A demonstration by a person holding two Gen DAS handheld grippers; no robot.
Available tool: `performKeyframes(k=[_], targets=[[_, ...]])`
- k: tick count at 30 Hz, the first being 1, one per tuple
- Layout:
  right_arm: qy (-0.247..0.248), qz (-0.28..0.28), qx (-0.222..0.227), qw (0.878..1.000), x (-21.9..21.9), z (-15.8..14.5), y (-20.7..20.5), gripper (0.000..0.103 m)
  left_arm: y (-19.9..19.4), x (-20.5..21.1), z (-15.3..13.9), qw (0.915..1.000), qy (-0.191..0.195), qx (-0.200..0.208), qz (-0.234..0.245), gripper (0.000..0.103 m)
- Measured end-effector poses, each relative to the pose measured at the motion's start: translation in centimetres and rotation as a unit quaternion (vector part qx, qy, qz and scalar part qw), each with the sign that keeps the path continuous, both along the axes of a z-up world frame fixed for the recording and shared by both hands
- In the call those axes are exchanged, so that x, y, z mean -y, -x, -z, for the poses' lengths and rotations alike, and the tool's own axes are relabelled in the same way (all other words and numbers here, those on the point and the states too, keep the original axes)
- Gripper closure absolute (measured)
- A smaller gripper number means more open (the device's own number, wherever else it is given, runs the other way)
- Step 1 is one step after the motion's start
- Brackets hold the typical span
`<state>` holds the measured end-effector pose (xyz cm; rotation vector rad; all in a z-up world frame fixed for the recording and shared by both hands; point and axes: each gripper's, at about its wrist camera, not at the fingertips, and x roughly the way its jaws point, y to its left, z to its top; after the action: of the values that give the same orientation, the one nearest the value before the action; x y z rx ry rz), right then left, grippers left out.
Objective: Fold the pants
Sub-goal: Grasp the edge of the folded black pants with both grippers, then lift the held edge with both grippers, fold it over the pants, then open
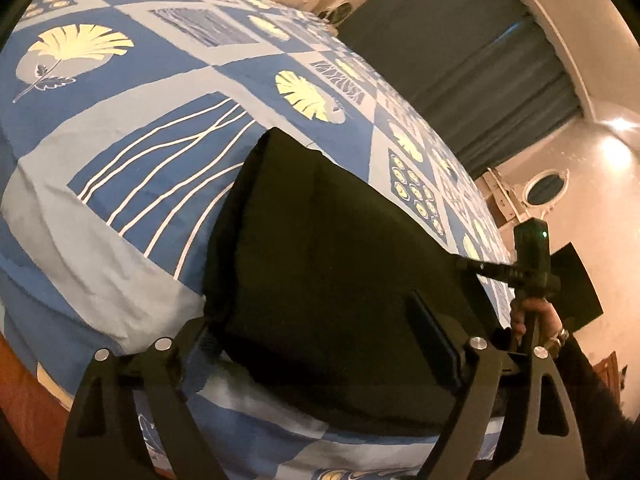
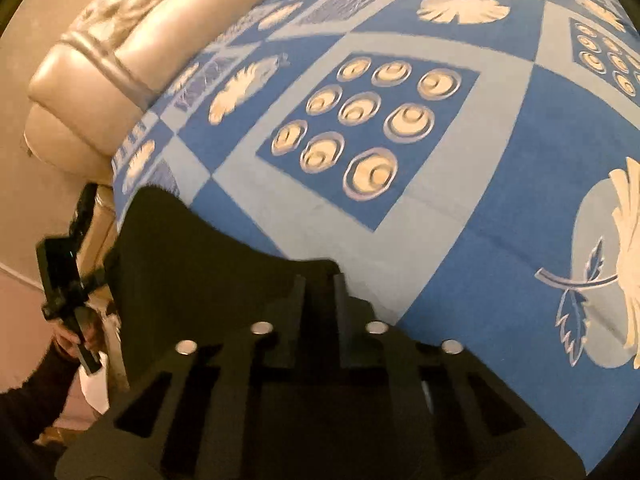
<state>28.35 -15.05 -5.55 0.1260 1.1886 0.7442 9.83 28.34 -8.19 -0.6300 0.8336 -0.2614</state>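
Black pants (image 1: pixel 320 240) lie bunched on a blue patterned bedspread (image 1: pixel 120 140). My left gripper (image 1: pixel 316 340) stands open low over their near end. The cloth lies between its wide-apart fingers, and the left finger (image 1: pixel 200 344) is at the pants' edge. In the right wrist view my right gripper (image 2: pixel 322 286) is shut, with the dark pants (image 2: pixel 192 264) running up to its tips, so it seems to pinch their edge. From the left wrist view the right gripper (image 1: pixel 466 265) meets the pants' far right edge, held by a hand (image 1: pixel 536 312).
A cream padded headboard (image 2: pixel 100 80) borders the bedspread (image 2: pixel 440 240). A dark curtain (image 1: pixel 460 60) and a wall with an oval mirror (image 1: pixel 546 188) lie beyond the bed. A flat black object (image 1: pixel 576 280) is at the right. A hand (image 2: pixel 72 336) holds the other tool off the bed's edge.
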Motion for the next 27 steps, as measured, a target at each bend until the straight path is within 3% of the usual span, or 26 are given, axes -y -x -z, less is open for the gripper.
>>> performKeyframes(k=[6, 9, 10, 11, 12, 17, 21, 22, 23, 24, 25, 27], targets=[[0.011, 0.014, 0.009, 1.0, -0.1, 0.8, -0.2, 0.093, 0.3, -1.0, 0.4, 0.9992, 0.039, 0.0, -0.006, 0.018], [-0.004, 0.028, 0.019, 0.999, 0.3, -0.2, 0.5, 0.084, 0.1, -1.5, 0.3, 0.9971, 0.07, -0.02, -0.023, 0.018], [-0.001, 0.036, 0.035, 0.999, 0.5, -0.9, 1.1, 0.071, 0.0, -1.8, 0.3, 0.9958, 0.082, -0.027, -0.028, 0.018], [0.001, 0.046, 0.055, 0.997, 0.7, -1.8, 2.1, 0.049, -0.1, -2.1, 0.3, 0.9941, 0.097, -0.035, -0.033, 0.018], [-0.008, 0.051, 0.072, 0.996, 0.9, -2.6, 3.2, 0.042, -0.2, -2.4, 0.5, 0.9919, 0.114, -0.043, -0.038, 0.018], [-0.124, 0.063, 0.08, 0.987, 2.4, -4.4, 10.9, 0.029, -0.6, -3.8, 0.7, 0.9786, 0.194, -0.061, -0.034, 0.018], [-0.138, 0.059, 0.075, 0.986, 2.5, -3.7, 16.8, 0.029, -1.1, -3.4, 0.0, 0.9826, 0.177, -0.056, -0.009, 0.02], [-0.135, 0.062, 0.074, 0.986, 2.7, -3.4, 18.1, 0.029, -1.2, -3.2, -0.3, 0.9857, 0.16, -0.053, -0.006, 0.03], [-0.133, 0.066, 0.075, 0.986, 2.8, -3.2, 18.9, 0.029, -1.4, -3.1, -0.4, 0.9877, 0.146, -0.056, -0.006, 0.05], [-0.134, 0.073, 0.073, 0.986, 3.3, -2.9, 19.9, 0.029, -1.6, -3.1, -0.3, 0.9905, 0.118, -0.07, -0.009, 0.062], [-0.137, 0.083, 0.07, 0.985, 3.7, -2.5, 20.9, 0.029, -1.8, -3.2, 0.2, 0.9908, 0.099, -0.09, -0.017, 0.082], [-0.15, 0.1, 0.071, 0.981, 4.6, -2.2, 22.2, 0.029, -1.8, -3.7, 1.1, 0.9873, 0.11, -0.111, -0.028, 0.084]])
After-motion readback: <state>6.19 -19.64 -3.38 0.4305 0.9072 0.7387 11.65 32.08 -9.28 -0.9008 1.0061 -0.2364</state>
